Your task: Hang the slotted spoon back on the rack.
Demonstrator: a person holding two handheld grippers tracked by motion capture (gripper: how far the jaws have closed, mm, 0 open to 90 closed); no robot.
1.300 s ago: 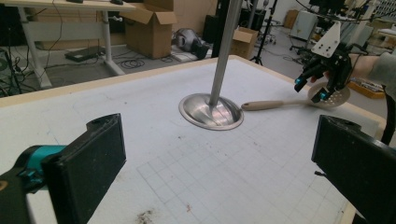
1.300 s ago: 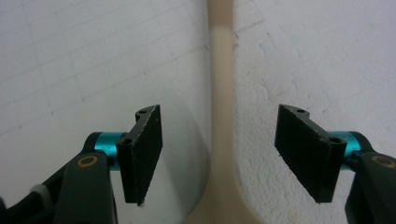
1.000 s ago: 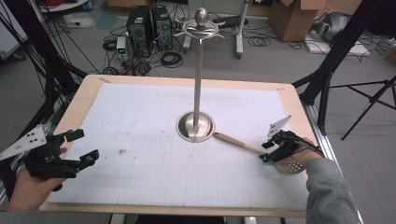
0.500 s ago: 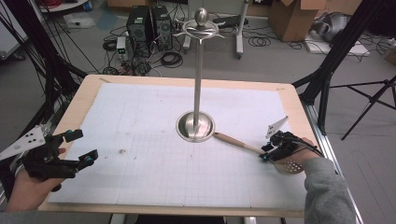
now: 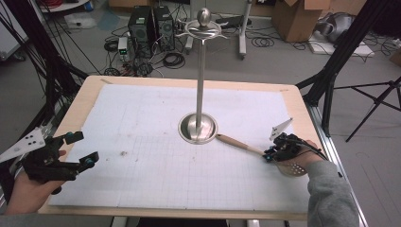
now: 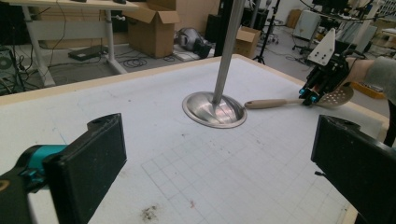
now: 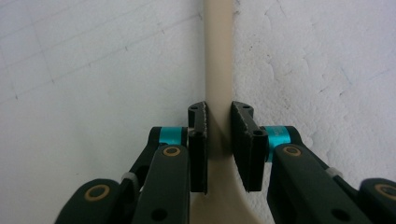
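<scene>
Slotted spoon (image 5: 265,153), 1 item, flat on the mat beside the stand base (image 5: 198,128), neck now pinched by the just-closing right gripper (image 7: 219,135) for lifting; left gripper (image 5: 78,150) wide, idle.

Skimmer spoon (image 7: 218,70): bowl cut off by bottom edge in right gripper view; neck hidden between pads, contact on right pad side unclear. In high view, right gripper (image 5: 270,155) and hand cover part of perforated bowl. Stand (image 6: 215,108): pole top cut off in left gripper view. Left gripper (image 6: 219,158): right pad cropped at frame edge.
</scene>
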